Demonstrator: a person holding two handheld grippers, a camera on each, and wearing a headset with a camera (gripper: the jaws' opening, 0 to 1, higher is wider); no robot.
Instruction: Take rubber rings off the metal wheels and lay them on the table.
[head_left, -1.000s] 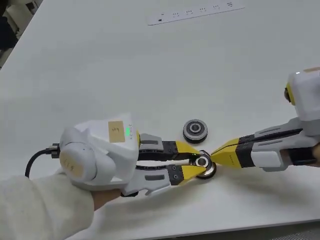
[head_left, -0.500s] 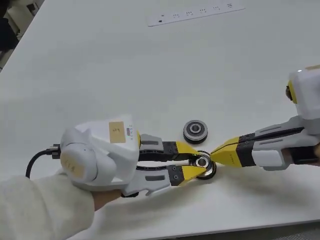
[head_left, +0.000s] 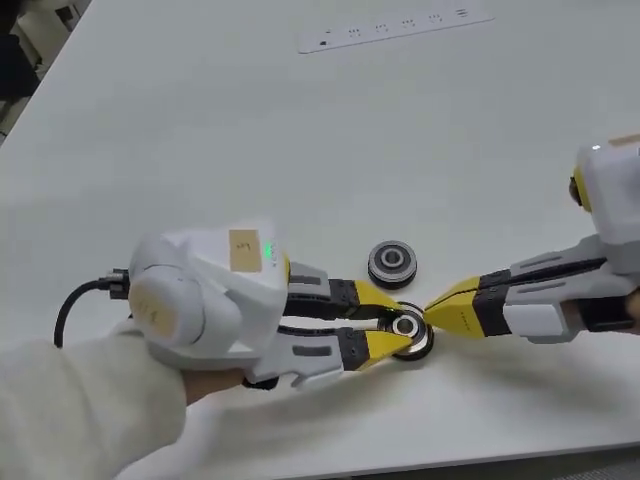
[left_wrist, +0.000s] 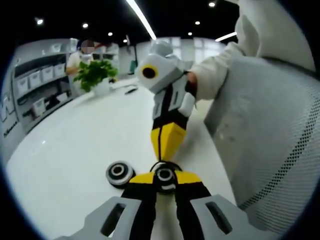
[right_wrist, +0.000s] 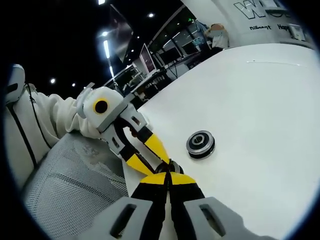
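Observation:
A metal wheel (head_left: 408, 326) with a black rubber ring lies near the white table's front edge, and my left gripper (head_left: 395, 322) is shut across it from the left. The wheel (left_wrist: 164, 175) sits between that gripper's yellow jaw tips (left_wrist: 164, 179) in the left gripper view. My right gripper (head_left: 432, 308) comes in from the right, its tips pressed together at the wheel's right rim. Seen in the right gripper view, its jaws (right_wrist: 168, 176) pinch the dark ring edge (right_wrist: 172, 165). A second ringed wheel (head_left: 391, 260) lies flat just behind, untouched.
A white power strip (head_left: 395, 27) lies along the table's far side. A black cable (head_left: 75, 305) trails from the left gripper. The table's front edge runs just below the grippers. A mesh chair back (left_wrist: 270, 140) stands close behind the work.
The left gripper's body has edged slightly to the right and rolled a little. The held wheel, the right gripper and the second wheel stay where they were.

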